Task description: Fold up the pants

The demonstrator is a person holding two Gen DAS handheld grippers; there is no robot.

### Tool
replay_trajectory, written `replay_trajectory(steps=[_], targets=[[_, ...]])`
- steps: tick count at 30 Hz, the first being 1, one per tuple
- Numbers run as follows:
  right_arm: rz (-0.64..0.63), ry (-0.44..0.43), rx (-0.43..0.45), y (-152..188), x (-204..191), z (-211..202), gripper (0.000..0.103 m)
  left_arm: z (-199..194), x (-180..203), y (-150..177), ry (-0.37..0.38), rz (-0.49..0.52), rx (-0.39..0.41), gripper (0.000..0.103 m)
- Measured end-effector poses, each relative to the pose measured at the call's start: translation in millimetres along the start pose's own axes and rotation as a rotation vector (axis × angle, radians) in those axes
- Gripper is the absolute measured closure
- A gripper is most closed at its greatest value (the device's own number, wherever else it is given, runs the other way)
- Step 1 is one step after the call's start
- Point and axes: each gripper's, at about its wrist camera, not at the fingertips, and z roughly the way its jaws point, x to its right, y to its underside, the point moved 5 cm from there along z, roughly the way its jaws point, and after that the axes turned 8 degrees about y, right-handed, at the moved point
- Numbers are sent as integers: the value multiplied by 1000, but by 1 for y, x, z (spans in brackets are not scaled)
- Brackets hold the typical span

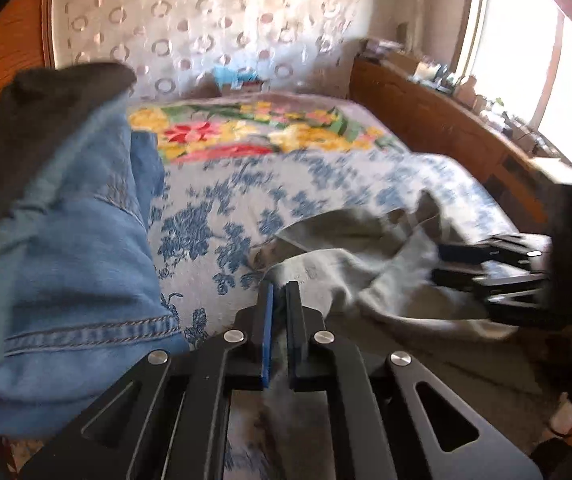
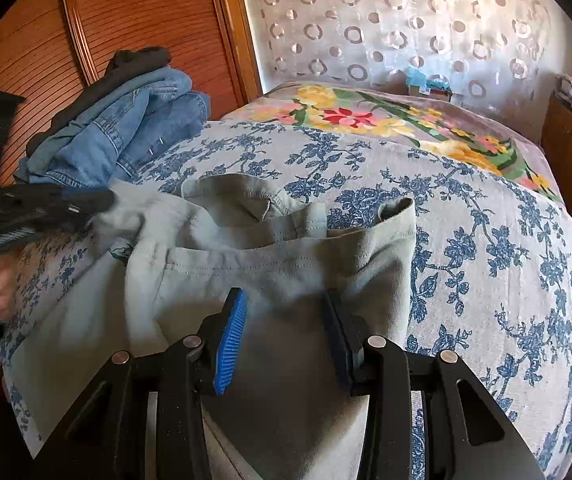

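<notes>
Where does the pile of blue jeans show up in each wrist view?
Left wrist: the blue jeans fill the left side, close and blurred, under a dark garment.
Right wrist: the blue jeans lie upper left, at the bed's far edge by the wooden door.
Shared landmark: the flowered blanket at the bed's far end.

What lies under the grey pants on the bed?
The grey pants lie on the blue-flowered bedspread, which shows all around them. What is directly beneath the fabric is covered.

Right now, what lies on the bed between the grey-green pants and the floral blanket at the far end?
Only bare blue-flowered bedspread. In the right wrist view it runs uncovered from the grey-green pants to the floral blanket.
</notes>
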Motion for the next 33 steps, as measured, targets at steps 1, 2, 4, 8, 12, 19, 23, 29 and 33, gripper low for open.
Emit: replay_trajectory(steps=[1,2,4,8,12,19,23,29,33], targets=[[-1,2,0,0,0,0,62,-7,4,-1,17,-1,4,97],[-3,4,0,0,-1,0,62,-12,8,0,38,-8,5,97],[-6,8,0,0,-2,0,62,-12,17,3,89,-15,-14,97],[-7,9,0,0,-2,0,62,8,34,22,120,-5,-89,97],[-11,14,0,-1,-2,1,62,19,39,36,98,8,-129,97],[-10,12,0,-1,-2,1,62,5,29,24,75,7,-90,74],[-9,12,0,-1,-2,1,62,-3,20,7,60,4,-42,69],[-10,12,1,-1,-2,1,61,11,3,-13,41,-33,-38,69],[-9,12,1,-1,-2,1,61,24,10,-4,98,-44,-90,69]])
